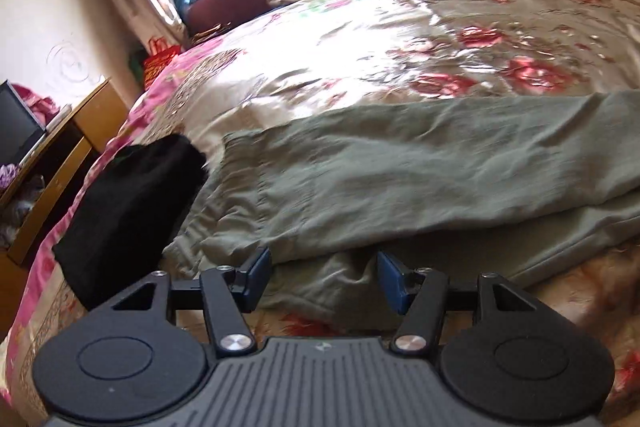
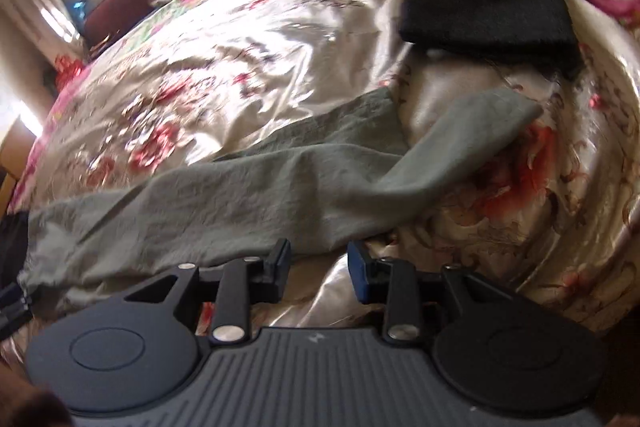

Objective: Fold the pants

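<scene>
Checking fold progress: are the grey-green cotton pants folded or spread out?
Folded once lengthwise: the grey-green cotton pants lie leg over leg along the floral satin bedspread, still full length; cuffs splay apart.

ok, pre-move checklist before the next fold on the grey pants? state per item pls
1. Left hand-held gripper free: ok, open, nothing pinched between its fingers.
2. Right hand-held gripper free: ok, open, nothing between its fingers.
3. Pants laid out on the bedspread: ok, stretched lengthwise.
4. Legs stacked evenly: not ok, the leg ends split apart in the right wrist view.
5. Waist end clear: cannot tell, a black garment lies right beside it, contact unclear.
6. Far end clear: ok, the second black garment lies apart from the legs.
</scene>
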Tool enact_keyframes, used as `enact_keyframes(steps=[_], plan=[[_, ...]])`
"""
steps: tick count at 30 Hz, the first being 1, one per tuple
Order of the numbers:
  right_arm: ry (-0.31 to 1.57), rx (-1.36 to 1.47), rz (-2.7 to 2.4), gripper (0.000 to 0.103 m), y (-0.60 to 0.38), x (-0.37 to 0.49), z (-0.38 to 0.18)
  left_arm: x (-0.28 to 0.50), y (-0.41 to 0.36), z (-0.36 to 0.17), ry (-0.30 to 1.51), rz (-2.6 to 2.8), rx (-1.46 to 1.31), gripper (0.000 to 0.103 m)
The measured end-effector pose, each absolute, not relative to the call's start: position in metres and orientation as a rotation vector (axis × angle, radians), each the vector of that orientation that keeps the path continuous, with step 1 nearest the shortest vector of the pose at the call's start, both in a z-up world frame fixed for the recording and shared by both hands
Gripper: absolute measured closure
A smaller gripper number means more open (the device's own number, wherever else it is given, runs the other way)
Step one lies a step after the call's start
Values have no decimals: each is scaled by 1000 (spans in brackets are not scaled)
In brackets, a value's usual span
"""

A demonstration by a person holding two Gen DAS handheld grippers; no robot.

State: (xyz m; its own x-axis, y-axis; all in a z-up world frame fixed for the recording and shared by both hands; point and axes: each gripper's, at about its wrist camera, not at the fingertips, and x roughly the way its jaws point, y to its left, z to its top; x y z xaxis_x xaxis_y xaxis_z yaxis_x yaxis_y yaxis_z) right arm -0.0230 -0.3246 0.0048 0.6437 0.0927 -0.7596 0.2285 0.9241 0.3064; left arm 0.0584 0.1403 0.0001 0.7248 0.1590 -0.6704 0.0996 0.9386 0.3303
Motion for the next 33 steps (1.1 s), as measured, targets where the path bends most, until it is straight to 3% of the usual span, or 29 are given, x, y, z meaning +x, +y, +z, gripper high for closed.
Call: enact_keyframes(steps=[7,10,14,22,28,30,31,32,33], plan=[[799,51,360,69,-169,35,20,72,180,4,795,28,144,25],[725,-98,552,71,-102,55,19,75,189,6,781,42,138,16],[677,-273,714,71,-31,72,8,81,209,10,806,-1,40,16],[597,-488,791,71,31,79,-20,87,229,13,832,-56,-129,16],[606,-471,750,73,36,93,-26,106,245,0,887,-24,-288,16],[608,-457,741,76,36,95,-26,112,243,-5,868,-4,-291,18],[605,-457,735,78,36,95,-27,116,242,-5,853,13,-281,25],[605,-459,729,80,37,97,-27,120,241,-4,850,25,-271,41],[608,-454,724,82,37,97,-26,124,243,-3,858,37,-265,50]])
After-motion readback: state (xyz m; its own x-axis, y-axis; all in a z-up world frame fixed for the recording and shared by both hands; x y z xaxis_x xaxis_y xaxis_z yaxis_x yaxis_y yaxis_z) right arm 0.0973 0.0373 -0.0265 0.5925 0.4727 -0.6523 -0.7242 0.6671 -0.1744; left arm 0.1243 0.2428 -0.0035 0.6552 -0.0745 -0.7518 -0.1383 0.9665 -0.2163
